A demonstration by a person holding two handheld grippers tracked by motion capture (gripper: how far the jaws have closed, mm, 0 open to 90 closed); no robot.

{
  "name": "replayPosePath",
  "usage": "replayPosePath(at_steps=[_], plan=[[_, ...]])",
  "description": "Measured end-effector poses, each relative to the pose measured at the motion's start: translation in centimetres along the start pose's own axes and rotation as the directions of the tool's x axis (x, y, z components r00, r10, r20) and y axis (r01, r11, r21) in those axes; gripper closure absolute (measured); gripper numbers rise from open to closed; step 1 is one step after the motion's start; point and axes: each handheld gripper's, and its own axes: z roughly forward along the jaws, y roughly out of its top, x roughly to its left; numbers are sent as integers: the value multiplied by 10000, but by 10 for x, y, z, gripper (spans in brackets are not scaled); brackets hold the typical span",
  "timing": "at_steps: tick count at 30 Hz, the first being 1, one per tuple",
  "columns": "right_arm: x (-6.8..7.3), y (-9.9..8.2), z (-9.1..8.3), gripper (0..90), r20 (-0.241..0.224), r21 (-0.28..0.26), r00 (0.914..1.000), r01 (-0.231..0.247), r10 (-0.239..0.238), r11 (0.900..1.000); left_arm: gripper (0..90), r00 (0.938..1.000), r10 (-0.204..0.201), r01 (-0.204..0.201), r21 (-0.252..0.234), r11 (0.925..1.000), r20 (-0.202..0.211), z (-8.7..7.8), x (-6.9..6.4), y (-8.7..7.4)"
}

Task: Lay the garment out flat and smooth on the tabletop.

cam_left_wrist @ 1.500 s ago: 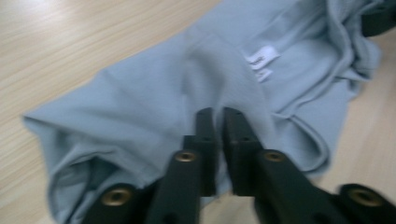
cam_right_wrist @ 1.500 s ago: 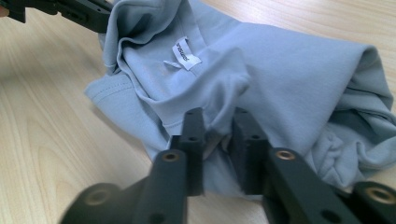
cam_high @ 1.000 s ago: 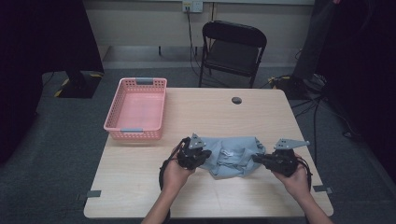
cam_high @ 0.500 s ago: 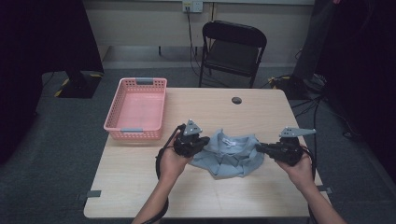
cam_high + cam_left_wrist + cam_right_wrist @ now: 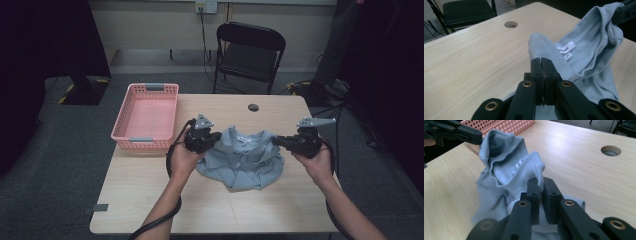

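Pale, smooth wood with fine lines covers the table, and a small round hole sits near its far edge. On the middle lies a soft, light blue shirt, all crumpled, with a white tag inside its neck. The left hand-held gripper, black and hard, pinches one top corner of the shirt, jaws pressed together on the cloth. The right hand-held gripper pinches the other top corner the same way. Both corners hang above the table. A pink plastic basket with little holes stands at the left.
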Motion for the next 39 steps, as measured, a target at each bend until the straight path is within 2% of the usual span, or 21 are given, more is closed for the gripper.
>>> replayPosePath(at_steps=[1,4,5,7,8,9,10,11,12,13,14,15,16,18,20,21,22,25,28,31,39], plan=[[0,0,0,846,0,0,10000,0,0,10000,891,10000,15,-15,5,10000,-56,1,3,2],[-9,22,11,846,216,111,9998,32,-35,9999,891,9998,-37,37,16,10000,-210,6,13,12],[-12,30,15,847,336,99,9994,-31,28,9999,891,9992,-207,207,-30,9998,-338,11,23,19],[-24,46,25,842,641,-62,9972,-374,377,9993,889,9983,-341,337,-87,9994,-475,14,28,24],[-30,54,30,797,868,-231,9939,-669,686,9975,883,9969,-514,506,-151,9986,-603,17,34,27],[-36,61,35,663,1142,-501,9885,-942,994,9943,827,9894,-760,704,-486,9963,-1237,23,45,34],[-36,61,35,663,1142,-501,9885,-942,994,9943,683,9894,-760,704,-486,9963,-1237,23,45,34],[-45,75,40,501,1568,-750,9785,-1236,1341,9895,541,9804,-1271,1178,-691,9906,-1507,27,53,38],[-46,79,40,437,1608,-823,9780,-1211,1331,9892,452,9787,-1307,1198,-764,9899,-1583,28,54,39],[-46,79,40,437,1608,-823,9780,-1211,1331,9892,386,9787,-1307,1198,-764,9899,-1583,28,54,39],[-43,83,39,232,1761,-918,9792,-853,1005,9921,311,9816,-954,837,-761,9936,-1654,29,53,39],[-40,82,38,199,1701,-975,9820,-665,825,9930,279,9848,-667,565,-676,9961,-1603,28,50,38],[-40,82,38,199,1701,-975,9820,-665,825,9930,273,9848,-667,565,-676,9961,-1603,28,50,38],[-34,76,35,156,1501,-1019,9875,-325,477,9943,256,9842,-146,62,-481,9988,-1766,27,43,36],[-27,63,33,106,1381,-694,9904,31,66,9976,201,9841,-62,-30,-513,9987,-1774,23,33,31],[-27,63,33,106,1381,-694,9904,31,66,9976,184,9841,-62,-30,-513,9987,-1774,23,33,31],[-22,52,31,105,1392,-722,9903,107,-6,9973,154,9846,53,-135,-460,9989,-1745,19,27,26],[-18,43,27,99,1340,-786,9910,121,-15,9968,156,9846,168,-251,-459,9986,-1739,15,21,22],[-9,32,22,94,1435,-702,9891,422,-318,9966,156,9862,303,-382,-453,9982,-1629,8,12,15],[2,21,16,88,1408,-744,9876,806,-696,9940,159,9920,442,-490,-384,9981,-1180,3,1,6],[18,6,9,81,1401,-716,9827,1317,-1208,9887,158,9940,262,-309,-421,9986,-1064,-2,-8,-13]])
